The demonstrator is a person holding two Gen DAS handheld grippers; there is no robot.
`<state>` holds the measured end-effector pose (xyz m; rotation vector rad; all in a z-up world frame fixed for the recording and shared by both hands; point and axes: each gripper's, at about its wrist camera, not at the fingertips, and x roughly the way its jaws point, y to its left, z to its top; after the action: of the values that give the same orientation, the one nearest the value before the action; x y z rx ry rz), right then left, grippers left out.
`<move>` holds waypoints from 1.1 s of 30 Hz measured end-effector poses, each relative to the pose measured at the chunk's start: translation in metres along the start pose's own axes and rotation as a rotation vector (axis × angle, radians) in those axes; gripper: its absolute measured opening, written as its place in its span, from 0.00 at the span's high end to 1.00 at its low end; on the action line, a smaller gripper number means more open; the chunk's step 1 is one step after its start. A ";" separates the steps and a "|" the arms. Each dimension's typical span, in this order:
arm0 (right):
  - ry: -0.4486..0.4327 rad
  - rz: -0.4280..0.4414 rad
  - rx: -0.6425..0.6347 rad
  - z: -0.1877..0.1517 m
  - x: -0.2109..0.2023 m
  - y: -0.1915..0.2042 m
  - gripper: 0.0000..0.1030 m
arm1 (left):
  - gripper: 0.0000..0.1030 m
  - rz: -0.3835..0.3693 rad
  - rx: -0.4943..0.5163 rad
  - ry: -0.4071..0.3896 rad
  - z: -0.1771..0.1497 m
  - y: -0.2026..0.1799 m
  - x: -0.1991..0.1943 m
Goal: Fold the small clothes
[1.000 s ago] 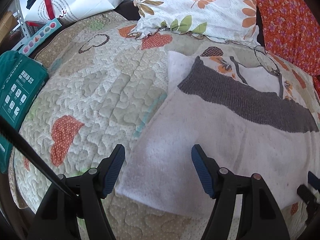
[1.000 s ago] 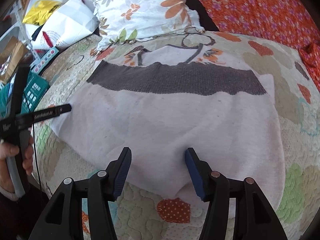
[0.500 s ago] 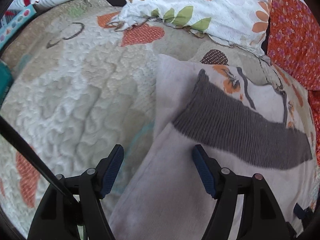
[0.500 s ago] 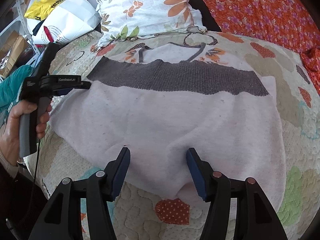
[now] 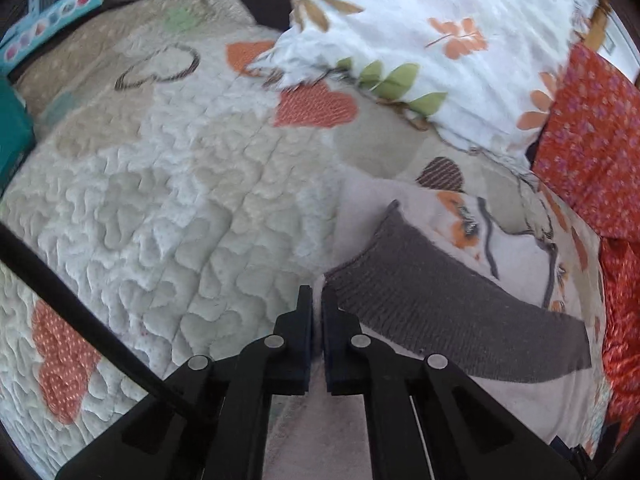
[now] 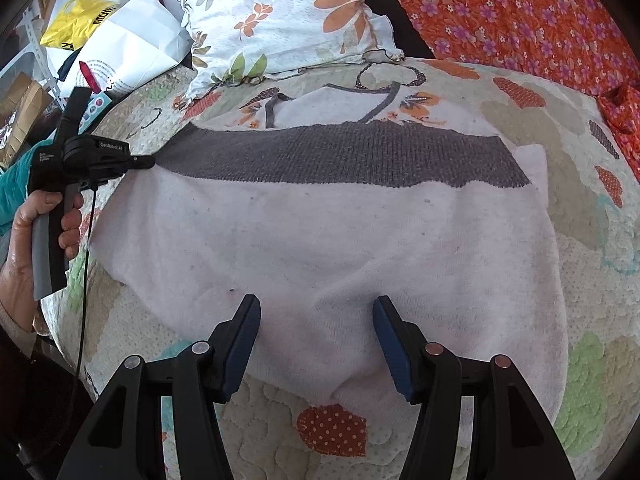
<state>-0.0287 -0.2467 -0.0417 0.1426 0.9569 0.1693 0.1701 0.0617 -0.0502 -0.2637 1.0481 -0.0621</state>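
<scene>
A small white knitted garment with a wide grey band lies spread on the quilted bed cover. My left gripper is shut on the garment's left edge, right where the grey band ends; a sliver of white fabric shows between the pads. The right wrist view shows that left gripper at the band's left tip, held by a hand. My right gripper stands open just above the garment's near edge, the fabric lying under the gap, not pinched.
A floral pillow lies beyond the garment and an orange flowered cloth at the far right. White and yellow bags, a teal box and a cardboard box sit off the bed's left side.
My left gripper moved along the garment's left edge to the grey band's end and went from open to shut there. The right gripper has kept still and open.
</scene>
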 end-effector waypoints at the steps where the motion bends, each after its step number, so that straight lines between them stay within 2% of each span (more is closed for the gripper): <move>1: -0.003 0.003 0.004 0.001 -0.001 -0.001 0.39 | 0.95 0.020 -0.004 0.005 0.000 0.002 0.002; 3: -0.012 0.010 0.021 0.002 -0.005 -0.005 0.39 | 0.94 0.057 -0.011 0.000 0.002 0.006 0.002; 5: -0.019 0.027 0.051 0.004 -0.008 -0.012 0.39 | 0.92 0.014 -0.054 -0.018 0.004 0.016 -0.006; 6: -0.021 0.038 0.070 0.005 -0.009 -0.016 0.39 | 0.81 -0.012 -0.079 -0.026 0.005 0.021 -0.009; 7: -0.023 0.048 0.085 0.006 -0.010 -0.019 0.39 | 0.62 -0.034 -0.099 -0.031 0.005 0.026 -0.012; 9: -0.024 0.064 0.112 0.007 -0.011 -0.024 0.39 | 0.45 -0.057 -0.109 -0.039 0.005 0.030 -0.014; 13: -0.010 0.080 0.136 0.007 -0.008 -0.026 0.39 | 0.44 -0.081 -0.041 0.057 -0.002 0.021 0.004; 15: -0.012 0.082 0.106 0.006 -0.008 -0.019 0.39 | 0.44 -0.066 -0.028 0.092 -0.007 0.016 0.011; 18: -0.029 0.093 -0.009 0.002 -0.010 0.007 0.39 | 0.44 -0.075 -0.035 0.079 -0.007 0.015 0.003; 21: -0.033 0.085 -0.183 -0.010 -0.006 0.053 0.39 | 0.42 -0.083 -0.015 0.080 0.001 0.016 0.001; 22: -0.032 0.080 -0.220 -0.013 -0.003 0.065 0.39 | 0.38 -0.103 0.011 0.125 0.006 0.014 0.008; 24: -0.018 0.092 -0.282 -0.019 0.007 0.094 0.39 | 0.37 -0.176 0.049 0.221 0.013 0.012 0.025; 25: -0.014 0.104 -0.306 -0.021 0.012 0.108 0.39 | 0.35 -0.193 0.061 0.240 0.016 0.012 0.031; 27: -0.022 0.099 -0.373 -0.025 0.023 0.142 0.39 | 0.32 -0.235 0.079 0.227 0.025 0.012 0.034; 31: -0.066 0.037 -0.509 -0.031 0.046 0.198 0.39 | 0.31 -0.367 0.103 0.304 0.038 0.016 0.043; 33: -0.067 0.010 -0.565 -0.033 0.061 0.220 0.39 | 0.31 -0.408 0.115 0.322 0.041 0.018 0.047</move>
<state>-0.0393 -0.0180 -0.0661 -0.3647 0.8102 0.4341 0.2275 0.0787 -0.0749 -0.3682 1.2912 -0.5461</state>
